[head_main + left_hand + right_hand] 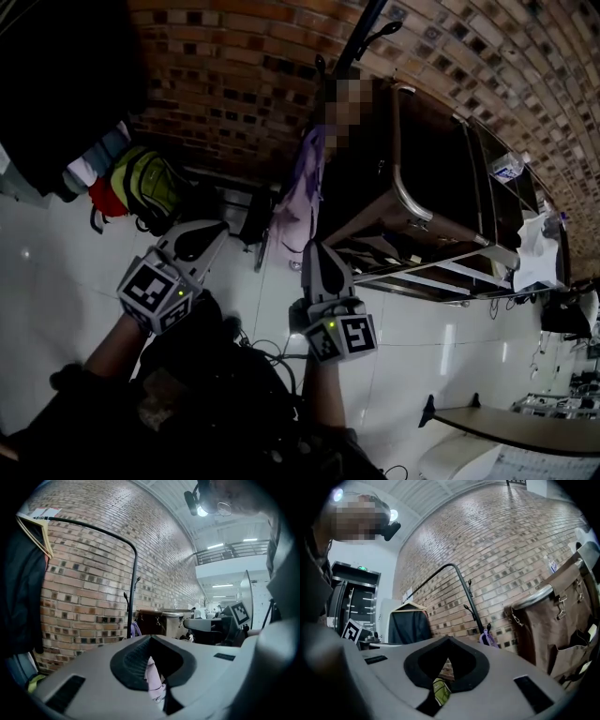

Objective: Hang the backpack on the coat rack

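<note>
The yellow-green backpack [145, 187] lies on the white floor against the brick wall, left of and beyond both grippers. Its green also shows low in the left gripper view [33, 681] and through the gap under the right jaws [440, 691]. The black coat rack [361, 42] stands at the wall with a lilac bag [300, 202] hanging from it; its pole and hooks [471, 597] rise ahead. My left gripper [220, 225] is shut and empty, pointing towards the wall. My right gripper [314, 246] is shut too, holding nothing, just below the lilac bag.
A brown laundry cart [412, 187] with a metal rim stands right of the rack. Dark clothes on hangers [23, 573] hang at the left on a black rail [93, 527]. A cable [272, 352] trails on the floor by my arms.
</note>
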